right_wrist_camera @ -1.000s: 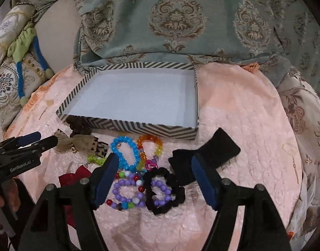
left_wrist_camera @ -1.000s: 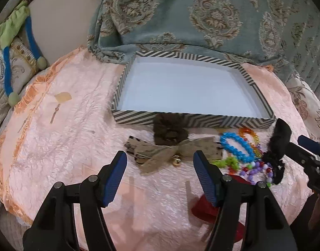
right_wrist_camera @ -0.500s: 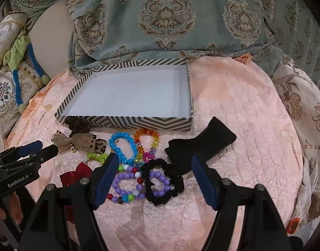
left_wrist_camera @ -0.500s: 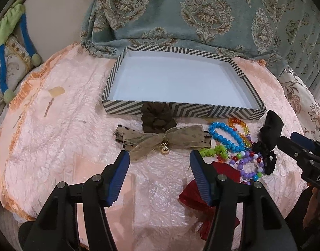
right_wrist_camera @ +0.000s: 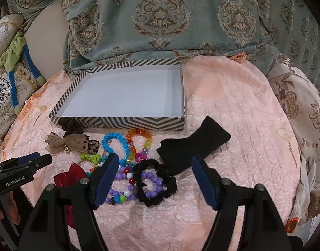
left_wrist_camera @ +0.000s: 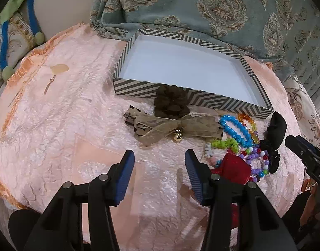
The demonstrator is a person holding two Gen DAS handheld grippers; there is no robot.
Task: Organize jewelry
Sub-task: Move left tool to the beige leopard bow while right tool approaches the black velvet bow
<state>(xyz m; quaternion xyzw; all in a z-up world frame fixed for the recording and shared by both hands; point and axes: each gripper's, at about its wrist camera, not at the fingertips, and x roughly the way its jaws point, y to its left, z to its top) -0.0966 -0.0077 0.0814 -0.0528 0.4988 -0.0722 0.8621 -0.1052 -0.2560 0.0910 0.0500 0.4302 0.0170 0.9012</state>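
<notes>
Left wrist view: left claw point(left_wrist_camera: 157, 161) stood apart, having just been closing, nothing between its pads, short of the tan bow point(left_wrist_camera: 172, 126). Right claw point(right_wrist_camera: 154, 168) gaped over the black scrunchie point(right_wrist_camera: 154, 185). Striped box point(right_wrist_camera: 122, 123) sat beyond the jewelry.

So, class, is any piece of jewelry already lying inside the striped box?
No, the striped box shows only its bare white floor; the blue bracelet lies outside it.

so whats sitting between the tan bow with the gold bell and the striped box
A dark brown scrunchie lies there, against the striped box's front wall and just above the tan bow's knot. It shows best in the left wrist view.
</notes>
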